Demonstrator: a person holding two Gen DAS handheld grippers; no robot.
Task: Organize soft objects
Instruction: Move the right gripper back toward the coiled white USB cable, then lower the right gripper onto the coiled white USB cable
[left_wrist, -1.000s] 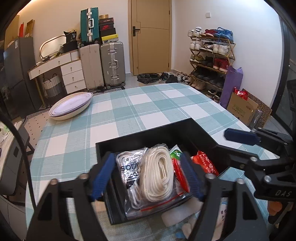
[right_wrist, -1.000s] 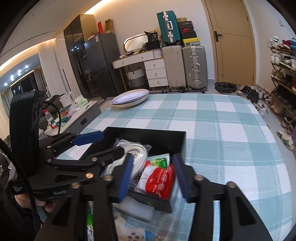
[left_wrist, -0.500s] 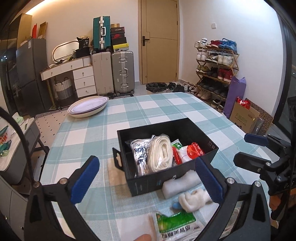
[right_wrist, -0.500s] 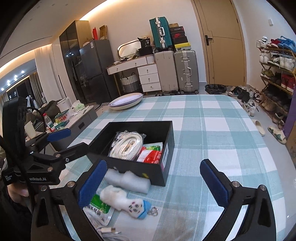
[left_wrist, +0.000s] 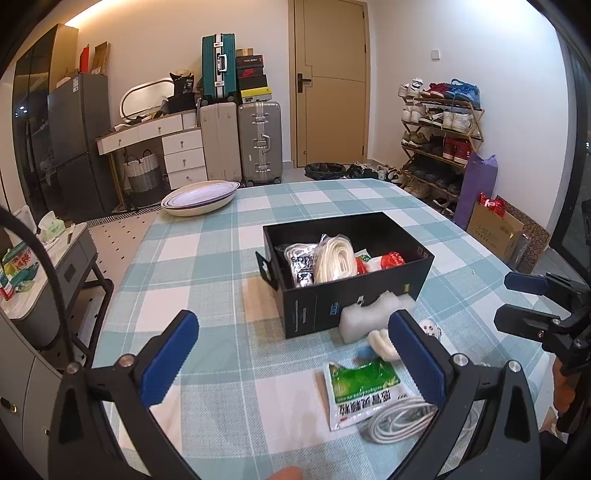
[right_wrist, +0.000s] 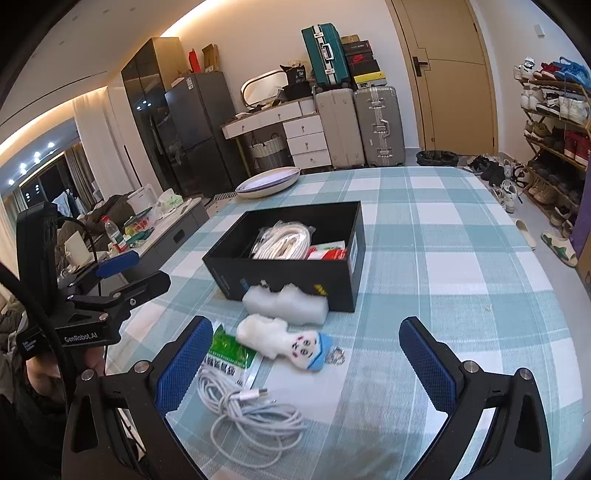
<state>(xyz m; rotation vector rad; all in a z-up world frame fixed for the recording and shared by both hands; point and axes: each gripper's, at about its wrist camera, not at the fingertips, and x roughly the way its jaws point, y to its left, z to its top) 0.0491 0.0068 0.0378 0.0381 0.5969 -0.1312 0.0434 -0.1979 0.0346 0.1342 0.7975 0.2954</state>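
Observation:
A black box (left_wrist: 314, 310) (right_wrist: 280, 273) stands on the checked tablecloth, holding a bagged white cord coil (left_wrist: 334, 258) (right_wrist: 282, 240) and a red packet (left_wrist: 393, 258) (right_wrist: 328, 253). In front of it lie a white foam piece (left_wrist: 369, 314) (right_wrist: 284, 302), a white plush doll (right_wrist: 284, 338) (left_wrist: 382, 341), a green packet (left_wrist: 364, 387) (right_wrist: 227, 352) and a loose white cable (right_wrist: 251, 417) (left_wrist: 399, 415). My left gripper (left_wrist: 291, 358) hovers open and empty, back from the box. My right gripper (right_wrist: 304, 363) is open too, above the doll and cable.
A white oval dish (left_wrist: 199, 201) (right_wrist: 267, 181) sits at the table's far left edge. The other gripper shows at each view's side. A side cabinet with bottles (right_wrist: 147, 229) stands left of the table; suitcases, a dresser and a shoe rack line the walls.
Both grippers went from narrow over the box's contents to wide open and drew back toward me. The bags stay in the box, and the foam, doll, packet and cable came into view.

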